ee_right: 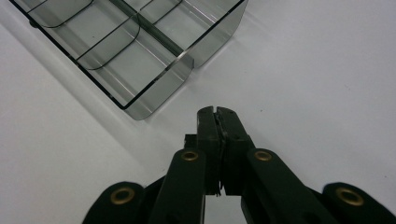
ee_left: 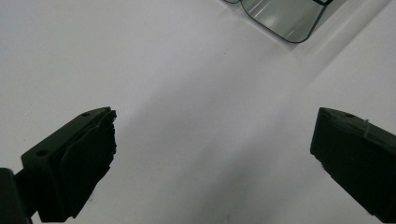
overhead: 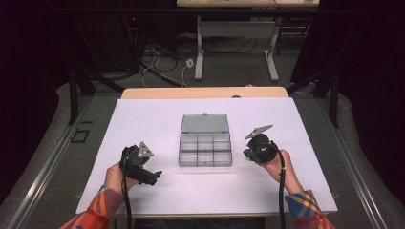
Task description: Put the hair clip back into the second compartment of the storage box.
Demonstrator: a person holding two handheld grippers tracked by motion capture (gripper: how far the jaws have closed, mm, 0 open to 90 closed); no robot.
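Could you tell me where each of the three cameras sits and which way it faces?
High view: above the person's side, looking forward and down on the white table; both hands, plaid sleeves, left gripper and right gripper show.
Left gripper view: rides the left gripper, looking along wide-apart jaws at the tabletop and a corner of the compartment box.
Right gripper view: rides the right gripper, jaws closed, facing the box's near corner.
All three views share the box and the white tabletop.

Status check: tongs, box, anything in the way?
Left tongs open, empty. Right tongs shut, empty, beside organizer box. Box lid open, compartments look empty. White table unobstructed.
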